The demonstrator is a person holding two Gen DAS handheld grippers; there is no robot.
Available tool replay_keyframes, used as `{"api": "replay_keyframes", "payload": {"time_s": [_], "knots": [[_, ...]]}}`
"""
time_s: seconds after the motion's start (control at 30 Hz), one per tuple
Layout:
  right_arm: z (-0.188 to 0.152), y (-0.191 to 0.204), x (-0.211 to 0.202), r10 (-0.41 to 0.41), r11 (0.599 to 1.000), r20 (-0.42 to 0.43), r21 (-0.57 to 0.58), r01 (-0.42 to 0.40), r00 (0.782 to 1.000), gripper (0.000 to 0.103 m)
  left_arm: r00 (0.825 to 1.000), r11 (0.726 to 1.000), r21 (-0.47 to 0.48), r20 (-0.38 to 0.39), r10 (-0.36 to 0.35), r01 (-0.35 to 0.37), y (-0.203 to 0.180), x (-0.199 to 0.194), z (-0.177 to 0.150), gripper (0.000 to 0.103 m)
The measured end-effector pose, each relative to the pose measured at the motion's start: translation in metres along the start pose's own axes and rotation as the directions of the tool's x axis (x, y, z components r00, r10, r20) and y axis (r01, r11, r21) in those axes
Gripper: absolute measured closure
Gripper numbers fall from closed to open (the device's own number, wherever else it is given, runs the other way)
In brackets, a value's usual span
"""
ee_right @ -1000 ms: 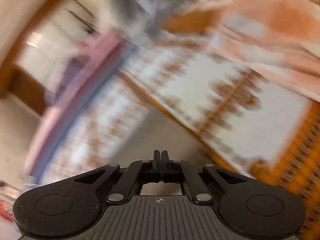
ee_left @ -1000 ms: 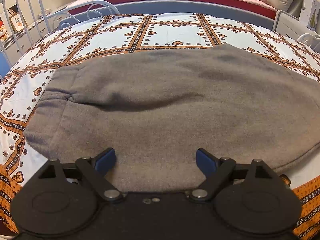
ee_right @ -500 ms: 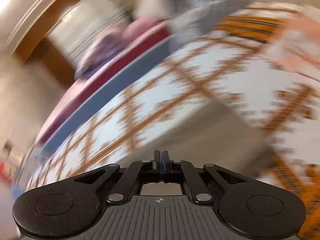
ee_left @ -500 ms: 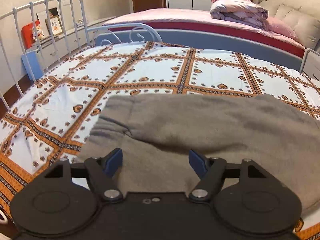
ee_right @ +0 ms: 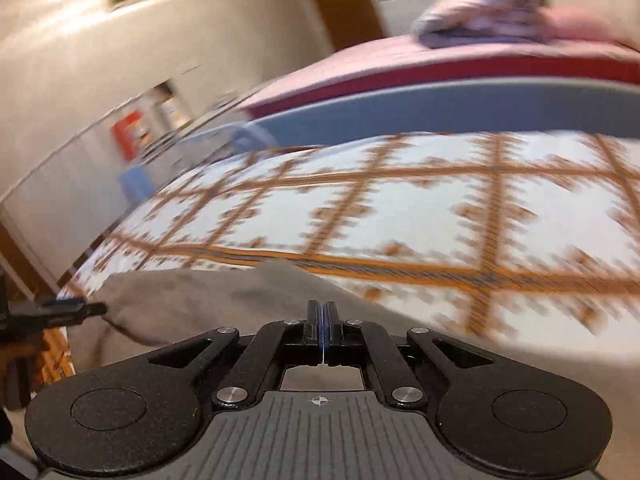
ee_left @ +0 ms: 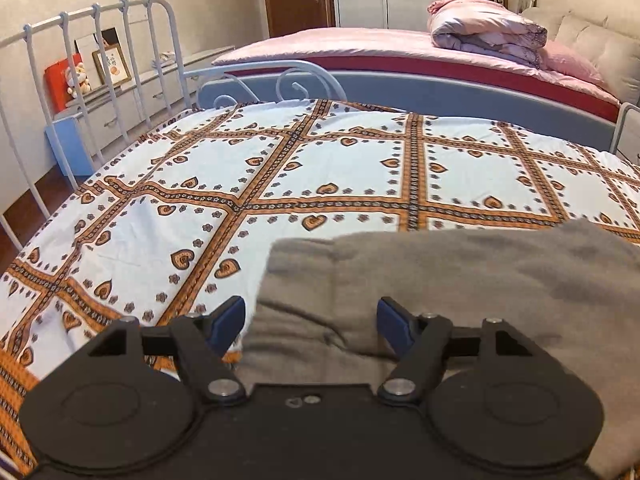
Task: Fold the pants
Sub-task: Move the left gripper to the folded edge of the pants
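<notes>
Grey fleece pants point(ee_left: 460, 280) lie folded on the patterned bedsheet point(ee_left: 320, 176). Their left end sits right under my left gripper point(ee_left: 312, 316). Its blue pads stand apart over the cloth, open, with the pants' corner between them but not pinched. In the blurred right wrist view, my right gripper point(ee_right: 322, 312) is shut with nothing in it and hovers just above the pants point(ee_right: 200, 296). A black finger of the left gripper point(ee_right: 60, 308) shows at the pants' left end.
A white metal bed frame point(ee_left: 100, 60) rises along the left side of the bed. Behind it stands a low cabinet with pictures point(ee_left: 112, 68). Beyond the sheet is a second bed with a pink cover point(ee_left: 360, 44) and a rolled quilt point(ee_left: 488, 28).
The left gripper has slid left along the pants to their left end, and its jaws have narrowed a little. The right gripper has swung round and levelled out over the pants, still shut.
</notes>
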State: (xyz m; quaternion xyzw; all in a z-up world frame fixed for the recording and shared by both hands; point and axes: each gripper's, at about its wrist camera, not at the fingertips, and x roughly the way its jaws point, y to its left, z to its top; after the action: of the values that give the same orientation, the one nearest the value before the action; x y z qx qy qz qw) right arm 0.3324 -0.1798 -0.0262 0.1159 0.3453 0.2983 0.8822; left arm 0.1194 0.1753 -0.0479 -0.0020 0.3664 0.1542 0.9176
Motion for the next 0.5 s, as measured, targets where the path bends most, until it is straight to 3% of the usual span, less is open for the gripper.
{"api": "replay_keyframes", "payload": {"time_s": [0.03,0.1,0.13,0.17,0.3,0.33,0.37,0.47,0.5], "knots": [[0.008,0.005,0.018,0.01,0.999,-0.01,-0.034,-0.01,1.0,0.099,1.0,1.0,-0.004,-0.005,-0.016,0.016,0.002,0.005,0.002,0.04],[0.021,0.009,0.051,0.021,0.996,-0.045,-0.085,-0.024,0.999,0.068,0.999,0.999,0.001,-0.017,-0.041,0.041,0.004,0.014,0.005,0.042],[0.026,0.013,0.067,0.005,0.994,-0.051,-0.111,-0.011,0.999,0.037,0.999,0.999,0.003,-0.021,-0.046,0.046,0.005,0.019,0.006,0.042],[0.029,0.014,0.078,-0.013,0.99,-0.039,-0.141,0.007,0.999,0.023,0.998,0.999,-0.004,-0.02,-0.051,0.051,0.007,0.022,0.007,0.042],[0.038,0.004,0.12,-0.009,0.981,-0.103,-0.192,-0.011,0.995,0.023,0.998,0.997,-0.031,-0.008,-0.065,0.065,0.015,0.029,0.013,0.045],[0.038,0.0,0.13,0.006,0.982,-0.127,-0.185,-0.029,0.992,0.03,0.998,0.997,-0.027,-0.011,-0.067,0.067,0.016,0.032,0.015,0.045],[0.039,-0.001,0.139,0.006,0.981,-0.148,-0.191,-0.035,0.989,0.042,0.997,0.997,-0.031,-0.021,-0.075,0.074,0.016,0.037,0.017,0.045],[0.036,-0.007,0.158,0.015,0.984,-0.218,-0.171,-0.053,0.976,0.057,0.991,0.99,-0.072,-0.036,-0.127,0.124,0.019,0.048,0.02,0.055],[0.035,-0.009,0.16,0.024,0.985,-0.221,-0.162,-0.061,0.975,0.057,0.99,0.988,-0.077,-0.044,-0.137,0.133,0.019,0.051,0.021,0.055]]}}
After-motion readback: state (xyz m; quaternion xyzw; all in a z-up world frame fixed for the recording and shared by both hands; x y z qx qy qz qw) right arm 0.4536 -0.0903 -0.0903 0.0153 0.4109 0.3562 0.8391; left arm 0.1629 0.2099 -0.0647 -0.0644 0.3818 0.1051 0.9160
